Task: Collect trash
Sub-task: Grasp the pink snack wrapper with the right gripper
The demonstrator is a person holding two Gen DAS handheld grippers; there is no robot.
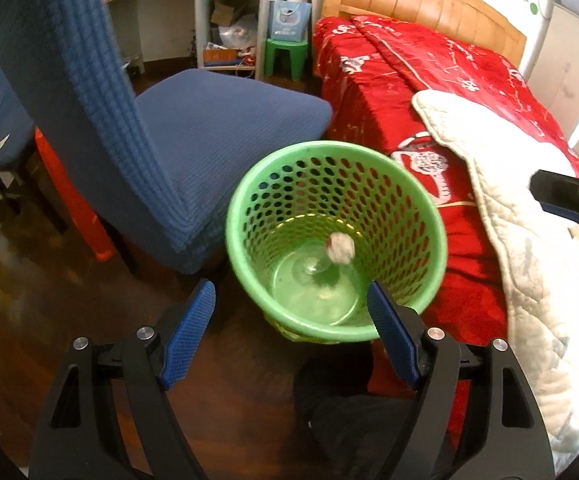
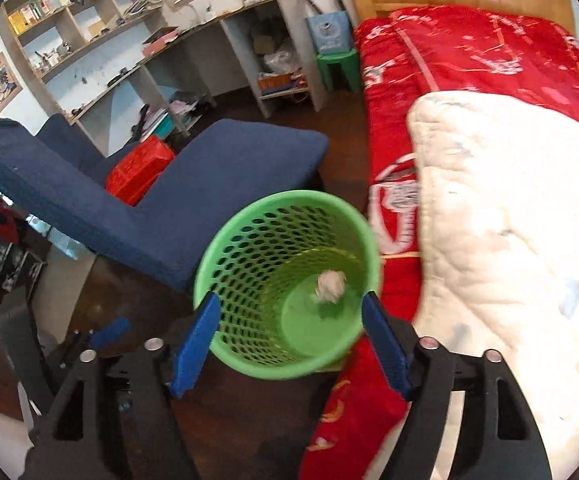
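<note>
A green perforated basket [image 1: 335, 240] stands on the dark wooden floor [image 1: 49, 280], between the blue chair [image 1: 193, 128] and the bed with its red quilt [image 1: 389, 80]. A crumpled white paper ball [image 1: 341, 247] is inside the basket, near the bottom. Both grippers hang above the rim, the left gripper [image 1: 291, 310] with fingers spread wide and holding nothing, the right gripper [image 2: 291, 316] likewise wide and bare.

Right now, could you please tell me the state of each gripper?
Left gripper: open, holding nothing.
Right gripper: open, holding nothing; the paper ball is in the green basket.
</note>
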